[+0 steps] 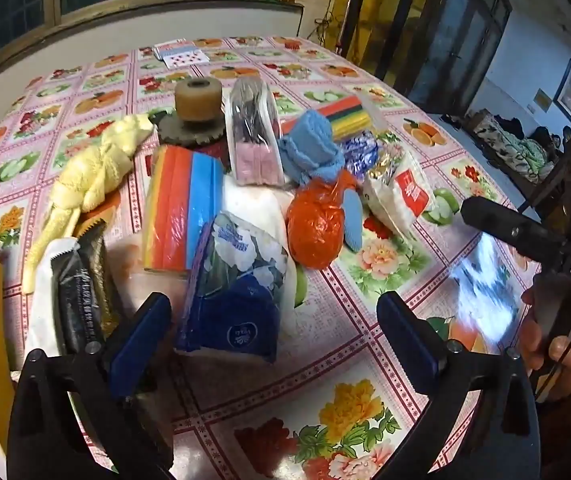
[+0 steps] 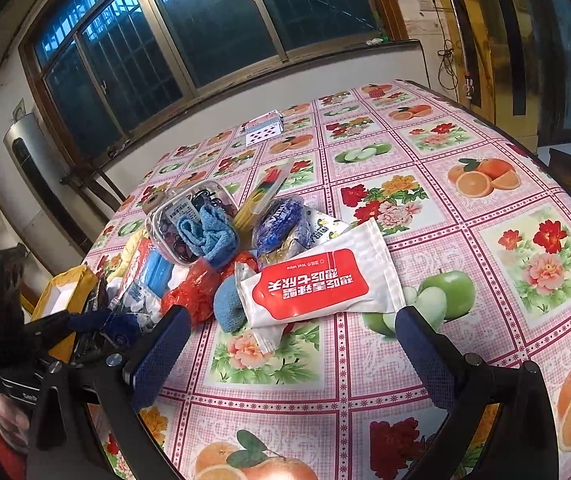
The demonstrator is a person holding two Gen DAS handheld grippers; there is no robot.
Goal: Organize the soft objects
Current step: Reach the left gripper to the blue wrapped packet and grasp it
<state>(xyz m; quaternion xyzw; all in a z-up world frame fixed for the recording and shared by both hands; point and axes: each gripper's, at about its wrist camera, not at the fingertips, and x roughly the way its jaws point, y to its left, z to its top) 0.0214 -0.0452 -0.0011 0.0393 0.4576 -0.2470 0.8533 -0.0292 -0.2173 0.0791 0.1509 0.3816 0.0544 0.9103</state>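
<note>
I am holding my left gripper [image 1: 273,334] spread wide above a round table [image 1: 365,292] covered in a pink fruit-and-flower cloth, its blue-padded fingers [image 1: 141,340] gripping nothing. Just beyond them a blue floral pack of tissues [image 1: 237,292] is leaning against the pile of soft objects. My right gripper [image 2: 291,354] is also hovering spread and empty, near a white wet-wipe packet with a red label [image 2: 317,284]. A folded light blue towel [image 2: 209,234] is lying farther back, beside a crinkled orange plastic bag [image 1: 315,222].

2 blue cloths [image 2: 209,232], 1 wet-wipe pack [image 2: 317,284], perhaps 2 tissue packs [image 1: 233,280].
</note>
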